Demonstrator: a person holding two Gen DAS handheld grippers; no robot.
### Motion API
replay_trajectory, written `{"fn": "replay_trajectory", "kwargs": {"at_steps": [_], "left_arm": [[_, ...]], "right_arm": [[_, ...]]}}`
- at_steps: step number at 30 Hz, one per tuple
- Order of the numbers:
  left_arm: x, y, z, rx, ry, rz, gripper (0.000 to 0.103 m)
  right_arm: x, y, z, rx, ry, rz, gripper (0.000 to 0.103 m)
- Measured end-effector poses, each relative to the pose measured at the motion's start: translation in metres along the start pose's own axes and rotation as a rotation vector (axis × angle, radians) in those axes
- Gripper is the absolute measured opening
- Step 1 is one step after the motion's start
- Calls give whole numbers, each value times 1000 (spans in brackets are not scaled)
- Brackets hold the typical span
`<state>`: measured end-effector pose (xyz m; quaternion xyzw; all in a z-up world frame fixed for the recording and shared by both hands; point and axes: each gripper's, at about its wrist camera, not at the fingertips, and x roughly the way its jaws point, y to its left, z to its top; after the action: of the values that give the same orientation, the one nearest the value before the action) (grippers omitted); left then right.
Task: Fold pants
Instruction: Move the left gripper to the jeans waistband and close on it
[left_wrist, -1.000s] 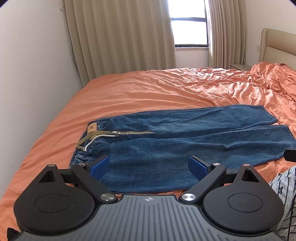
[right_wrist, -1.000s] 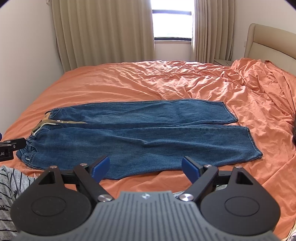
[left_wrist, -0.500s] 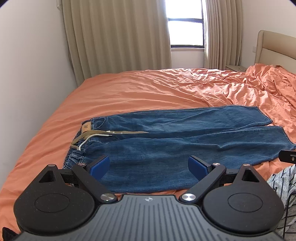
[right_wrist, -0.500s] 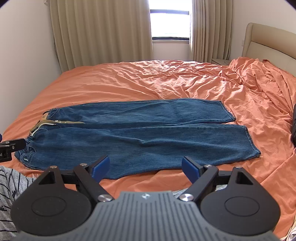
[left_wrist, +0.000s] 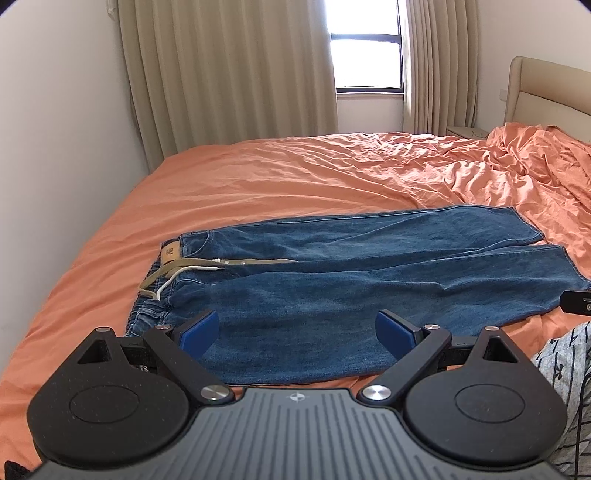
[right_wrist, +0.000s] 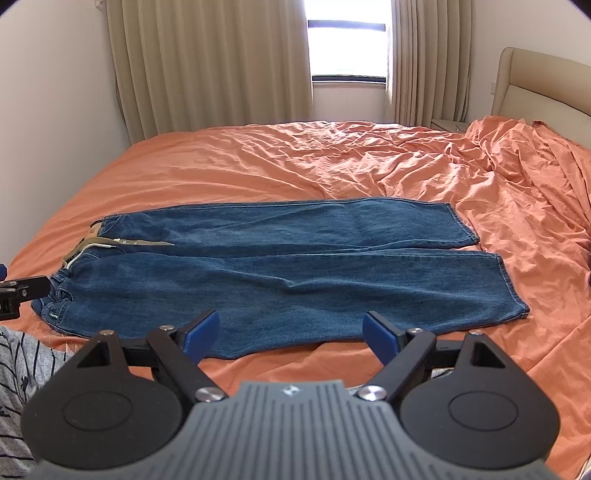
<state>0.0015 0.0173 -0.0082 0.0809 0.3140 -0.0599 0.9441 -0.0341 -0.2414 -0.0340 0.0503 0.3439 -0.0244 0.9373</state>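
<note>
Blue jeans (left_wrist: 351, 280) lie flat on the orange bed, waistband (left_wrist: 166, 273) at the left with a tan belt and white drawstring, leg hems at the right. They also show in the right wrist view (right_wrist: 280, 266). My left gripper (left_wrist: 297, 334) is open and empty, hovering above the near edge of the jeans by the waist end. My right gripper (right_wrist: 291, 334) is open and empty, above the near edge of the lower leg. The left gripper's tip shows at the left edge of the right wrist view (right_wrist: 22, 291).
The orange sheet (right_wrist: 332, 166) is rumpled toward the right, bunched near the beige headboard (right_wrist: 535, 85). Curtains (left_wrist: 229, 74) and a window stand behind the bed. A white wall (left_wrist: 55, 147) runs along the left side. My striped grey clothing (right_wrist: 26, 362) shows at the bottom left.
Both views have drifted slightly: the jeans sit a little lower and further left in the left wrist view. Both grippers stay open and empty.
</note>
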Motion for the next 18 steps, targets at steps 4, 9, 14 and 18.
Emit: {"fn": "replay_trajectory", "kwargs": {"at_steps": [4, 9, 14, 18], "left_arm": [[8, 17, 1, 23, -15, 4, 98], [28, 54, 0, 18, 17, -38, 78], [51, 111, 4, 19, 52, -47, 74], [66, 160, 11, 59, 70, -33, 74]], "right_arm": [[17, -13, 5, -55, -14, 14, 81], [40, -28, 16, -124, -18, -46, 66], [66, -53, 36, -126, 64, -8, 51], [87, -74, 61, -212, 149, -56, 51]]}}
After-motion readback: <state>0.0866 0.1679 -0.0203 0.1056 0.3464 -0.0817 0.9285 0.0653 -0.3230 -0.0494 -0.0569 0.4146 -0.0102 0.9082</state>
